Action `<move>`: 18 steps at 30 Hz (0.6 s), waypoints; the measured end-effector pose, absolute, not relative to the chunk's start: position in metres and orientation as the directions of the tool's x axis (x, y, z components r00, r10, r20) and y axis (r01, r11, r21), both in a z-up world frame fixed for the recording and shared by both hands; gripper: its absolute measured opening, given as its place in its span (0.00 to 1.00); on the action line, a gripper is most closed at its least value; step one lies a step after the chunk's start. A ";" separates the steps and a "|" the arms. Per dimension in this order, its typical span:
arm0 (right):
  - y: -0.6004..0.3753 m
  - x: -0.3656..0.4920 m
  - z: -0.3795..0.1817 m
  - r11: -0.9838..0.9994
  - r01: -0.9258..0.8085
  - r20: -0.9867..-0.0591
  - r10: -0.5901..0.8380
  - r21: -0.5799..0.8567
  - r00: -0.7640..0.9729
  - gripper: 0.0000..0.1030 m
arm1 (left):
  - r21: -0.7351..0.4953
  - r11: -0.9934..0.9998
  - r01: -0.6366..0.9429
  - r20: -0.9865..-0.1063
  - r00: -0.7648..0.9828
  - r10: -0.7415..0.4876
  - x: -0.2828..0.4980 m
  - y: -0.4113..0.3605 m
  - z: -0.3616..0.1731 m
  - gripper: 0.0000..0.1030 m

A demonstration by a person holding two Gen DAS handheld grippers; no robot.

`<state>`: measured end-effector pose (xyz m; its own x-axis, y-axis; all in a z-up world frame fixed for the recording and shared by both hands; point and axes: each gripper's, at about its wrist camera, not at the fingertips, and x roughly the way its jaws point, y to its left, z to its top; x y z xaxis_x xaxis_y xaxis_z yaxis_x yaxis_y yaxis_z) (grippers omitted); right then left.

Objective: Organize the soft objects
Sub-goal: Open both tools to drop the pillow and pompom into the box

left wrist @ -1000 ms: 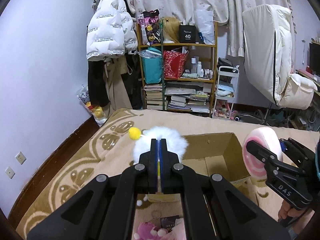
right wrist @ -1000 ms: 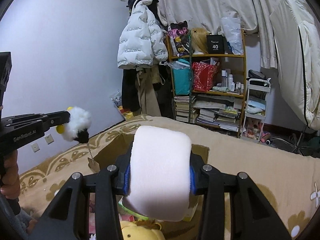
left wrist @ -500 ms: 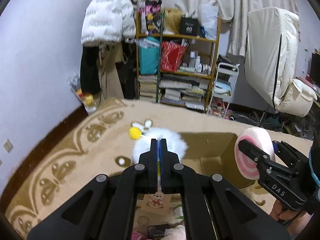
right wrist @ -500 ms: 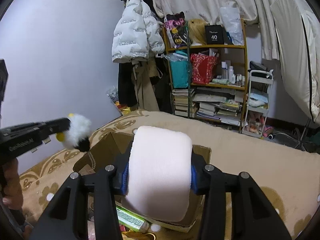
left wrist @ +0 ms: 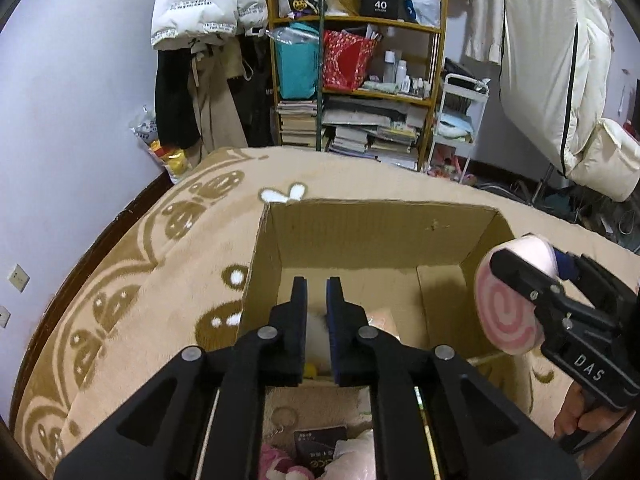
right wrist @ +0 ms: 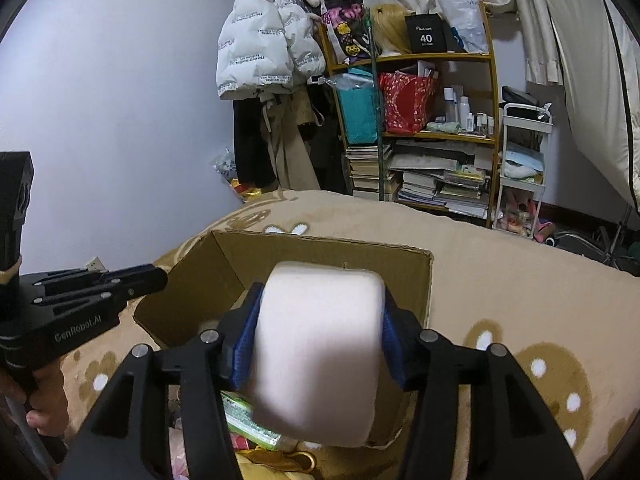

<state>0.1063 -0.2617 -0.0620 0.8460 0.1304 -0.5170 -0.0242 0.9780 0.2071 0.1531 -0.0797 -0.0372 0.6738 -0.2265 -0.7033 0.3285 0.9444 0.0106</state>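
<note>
Left gripper (left wrist: pixel 317 292): black, blue pads, silver screws, "GenRobot.AI". Right gripper (right wrist: pixel 320 312): black, blue pads, "DAS".

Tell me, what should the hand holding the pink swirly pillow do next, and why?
Probably let its jaws finish opening. The right gripper holds the swirl pillow over the cardboard box, and its jaws are already opening, so the pillow should drop inside. The left gripper is opening over the box too.
</note>
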 end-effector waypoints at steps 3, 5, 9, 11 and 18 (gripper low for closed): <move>-0.264 0.102 -0.058 0.979 -0.015 -0.503 0.119 0.206 0.856 0.71 | 0.015 0.949 0.314 -0.715 0.667 -0.210 0.151 -0.076 -0.038 0.12; -0.266 0.100 -0.054 0.977 -0.006 -0.498 0.113 0.211 0.860 0.78 | 0.013 0.952 0.305 -0.722 0.662 -0.202 0.150 -0.072 -0.037 0.15; -0.270 0.092 -0.047 0.974 0.009 -0.493 0.107 0.227 0.863 0.91 | 0.020 0.956 0.293 -0.727 0.661 -0.187 0.145 -0.066 -0.032 0.25; -0.270 0.089 -0.044 0.971 0.018 -0.497 0.106 0.238 0.861 0.99 | 0.019 0.957 0.290 -0.728 0.660 -0.185 0.141 -0.063 -0.029 0.31; -0.262 0.068 -0.031 0.971 0.028 -0.506 0.099 0.239 0.857 1.00 | 0.030 0.963 0.267 -0.719 0.675 -0.165 0.120 -0.049 -0.015 0.72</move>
